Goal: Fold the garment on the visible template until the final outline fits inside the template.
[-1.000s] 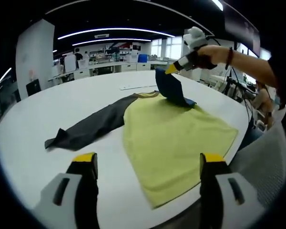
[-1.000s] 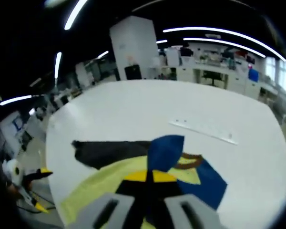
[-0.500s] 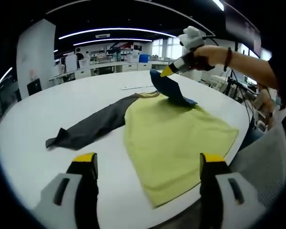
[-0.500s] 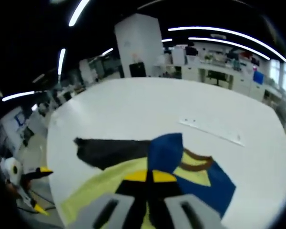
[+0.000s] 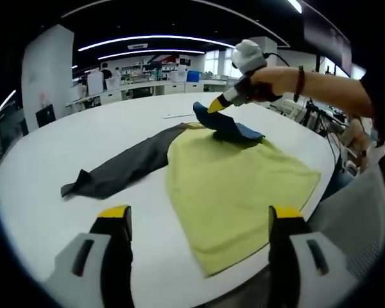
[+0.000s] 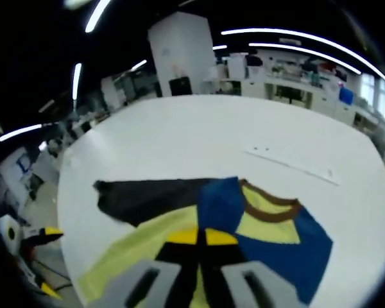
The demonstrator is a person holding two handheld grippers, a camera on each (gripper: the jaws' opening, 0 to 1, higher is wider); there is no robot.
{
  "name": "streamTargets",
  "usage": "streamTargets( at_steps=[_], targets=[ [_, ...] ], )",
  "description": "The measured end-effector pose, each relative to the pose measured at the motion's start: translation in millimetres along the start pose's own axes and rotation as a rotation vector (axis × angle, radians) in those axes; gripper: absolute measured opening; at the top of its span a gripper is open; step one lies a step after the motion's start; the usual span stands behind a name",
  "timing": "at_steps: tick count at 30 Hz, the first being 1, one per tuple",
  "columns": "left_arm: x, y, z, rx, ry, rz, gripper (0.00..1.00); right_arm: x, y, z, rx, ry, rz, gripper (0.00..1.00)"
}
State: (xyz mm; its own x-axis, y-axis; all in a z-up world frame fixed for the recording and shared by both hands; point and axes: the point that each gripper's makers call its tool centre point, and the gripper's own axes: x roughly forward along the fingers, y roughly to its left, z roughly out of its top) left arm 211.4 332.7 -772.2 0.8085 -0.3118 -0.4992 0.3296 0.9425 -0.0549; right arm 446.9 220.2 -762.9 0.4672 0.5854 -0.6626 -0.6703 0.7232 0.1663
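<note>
A garment (image 5: pixel 237 186) is laid out on a white table (image 5: pixel 64 147), its yellow-green body spread flat towards the near edge, where its hem reaches the table's rim. One dark grey sleeve (image 5: pixel 122 168) is stretched out flat to the side, ending in a slightly crumpled cuff. The other sleeve, blue (image 5: pixel 228 125), is lifted at its end and drawn across over the collar area. In the right gripper view the brown-trimmed neckline (image 6: pixel 269 208) is seen between the blue sleeve and the yellow-green chest. The right gripper (image 5: pixel 213 106) is seen closed on the raised end of the blue sleeve, held by a hand (image 5: pixel 263 80). The left gripper (image 5: pixel 202 221) is held above the near table edge with its jaws wide apart, gripping nothing. A long pale strip (image 6: pixel 292 165) lies on the table beyond the garment
</note>
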Motion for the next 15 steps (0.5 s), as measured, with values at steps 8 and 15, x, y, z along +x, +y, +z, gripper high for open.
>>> streamTargets(
  at_steps=[8,15],
  targets=[
    [-0.6,11.7,-5.3,-0.008,-0.001,0.007,0.85,15.9,4.3,-12.0,0.009,0.011,0.013,0.00],
    [-0.9,9.6,-3.7,-0.010,-0.003,0.012,0.85,25.9,8.1,-23.9,0.024,0.022,0.014,0.00]
  ],
)
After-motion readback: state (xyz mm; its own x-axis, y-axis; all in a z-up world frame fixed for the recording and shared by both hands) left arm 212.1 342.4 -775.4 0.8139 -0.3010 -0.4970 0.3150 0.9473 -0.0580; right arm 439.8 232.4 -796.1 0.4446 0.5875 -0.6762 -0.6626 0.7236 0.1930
